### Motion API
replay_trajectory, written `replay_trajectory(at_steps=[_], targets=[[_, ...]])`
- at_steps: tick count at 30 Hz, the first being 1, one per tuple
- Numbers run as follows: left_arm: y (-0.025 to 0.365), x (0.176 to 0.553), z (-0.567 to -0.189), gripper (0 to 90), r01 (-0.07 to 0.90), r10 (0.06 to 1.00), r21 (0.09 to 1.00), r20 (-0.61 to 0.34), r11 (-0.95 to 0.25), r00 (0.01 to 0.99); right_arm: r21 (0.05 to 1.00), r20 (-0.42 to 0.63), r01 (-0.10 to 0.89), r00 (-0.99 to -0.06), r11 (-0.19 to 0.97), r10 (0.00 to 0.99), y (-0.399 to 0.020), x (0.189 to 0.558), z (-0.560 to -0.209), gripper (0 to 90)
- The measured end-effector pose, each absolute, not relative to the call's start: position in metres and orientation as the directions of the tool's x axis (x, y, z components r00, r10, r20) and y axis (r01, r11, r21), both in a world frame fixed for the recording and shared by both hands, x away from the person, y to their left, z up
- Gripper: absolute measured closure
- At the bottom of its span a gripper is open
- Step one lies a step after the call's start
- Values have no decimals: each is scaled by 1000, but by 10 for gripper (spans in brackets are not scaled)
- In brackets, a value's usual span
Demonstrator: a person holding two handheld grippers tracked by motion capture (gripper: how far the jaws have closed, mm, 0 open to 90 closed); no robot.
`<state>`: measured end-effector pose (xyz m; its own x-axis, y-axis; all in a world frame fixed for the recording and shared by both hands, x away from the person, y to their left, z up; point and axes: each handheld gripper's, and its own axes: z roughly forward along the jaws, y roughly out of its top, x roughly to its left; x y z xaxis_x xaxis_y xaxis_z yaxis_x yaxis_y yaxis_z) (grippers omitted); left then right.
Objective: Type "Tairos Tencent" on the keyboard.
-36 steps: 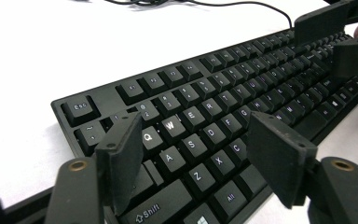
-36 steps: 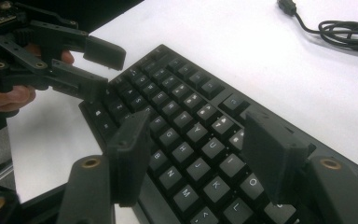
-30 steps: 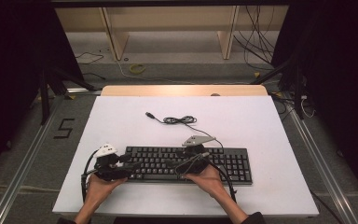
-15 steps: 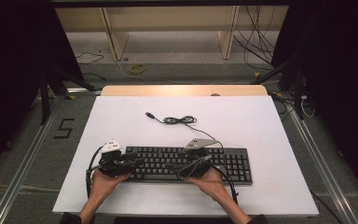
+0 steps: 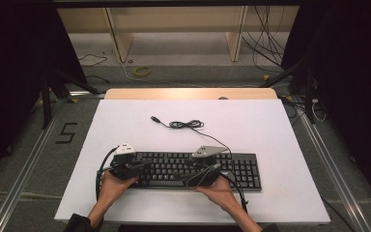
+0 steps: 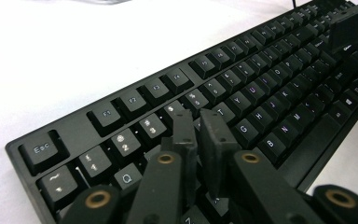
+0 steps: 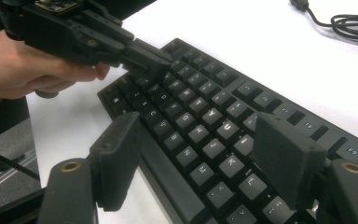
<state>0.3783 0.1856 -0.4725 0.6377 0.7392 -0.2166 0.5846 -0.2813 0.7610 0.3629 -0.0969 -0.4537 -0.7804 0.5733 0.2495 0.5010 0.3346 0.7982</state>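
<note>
Keyboard: a black keyboard (image 5: 193,169) lies flat on the white counter (image 5: 270,130), in the lower middle of the high view, long side running left to right.
Left gripper: the left gripper (image 5: 142,166) sits over the keyboard's left end in the high view; in the left gripper view its own two black jaws rise from the bottom centre and stand nearly pressed together, a thin slit between them, tips over the upper letter rows near the R and T keys. The jaws have just been closing, with no separate thing between them.
Right gripper: the right gripper (image 5: 207,170) sits over the middle of the keyboard, just right of centre in the high view; in the right gripper view its jaws stand spread wide at lower left and lower right, with the letter keys showing between them and nothing pinched. The jaws have just been opening a little further.
Hands: the left hand (image 5: 112,186) and the right hand (image 5: 220,188) come in from the bottom edge, each at the keyboard's near side.
Cable: the keyboard's black cable (image 5: 186,124) lies coiled on the counter above the keyboard, apart from both grippers.
</note>
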Motion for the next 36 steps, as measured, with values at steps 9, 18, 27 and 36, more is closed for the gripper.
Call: replay_trajectory(at_steps=[9, 18, 27, 36], targets=[[181, 385, -473, 892, 601, 745, 740, -210, -301, 633, 800, 247, 494, -788, 340, 564, -98, 360, -455, 332], [176, 390, -478, 892, 614, 750, 718, -198, -328, 631, 799, 248, 494, -789, 342, 562, -97, 360, -455, 333], [175, 390, -481, 894, 618, 748, 711, -198, -336, 634, 798, 246, 495, -788, 344, 565, -97, 360, -457, 338], [178, 389, -476, 681, 616, 745, 729, -224, -300, 628, 800, 246, 496, -785, 338, 569, -98, 361, -457, 340]])
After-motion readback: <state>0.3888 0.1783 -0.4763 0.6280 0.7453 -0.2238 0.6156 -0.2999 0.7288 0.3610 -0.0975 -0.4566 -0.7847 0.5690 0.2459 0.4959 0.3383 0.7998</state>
